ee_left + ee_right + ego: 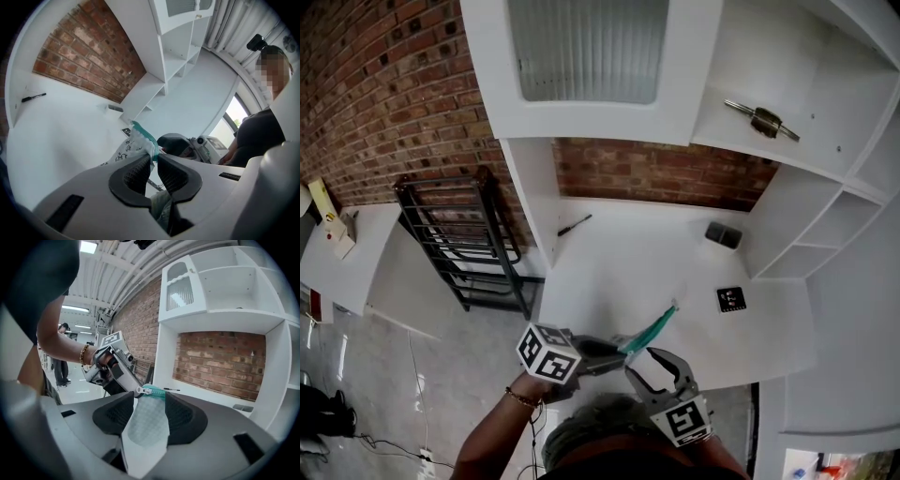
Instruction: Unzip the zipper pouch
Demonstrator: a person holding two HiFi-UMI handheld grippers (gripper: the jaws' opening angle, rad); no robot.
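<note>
Above the near edge of the white desk [619,272], the zipper pouch [649,330] is held aloft. The left gripper [154,157] pinches its teal end, while the right gripper [150,397], half spread, flanks its mesh body. This looks like the securing step. Next, probably, one gripper must catch the zipper pull [139,390].

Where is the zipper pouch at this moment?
In the head view the zipper pouch is low at centre, over the near edge of the white desk, pinched by the left gripper, with the right gripper beside it.

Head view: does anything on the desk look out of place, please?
Nothing stands out. The left tool holds the zipper pouch above the desk, its end between the right tool's jaws; nothing spilled.
</note>
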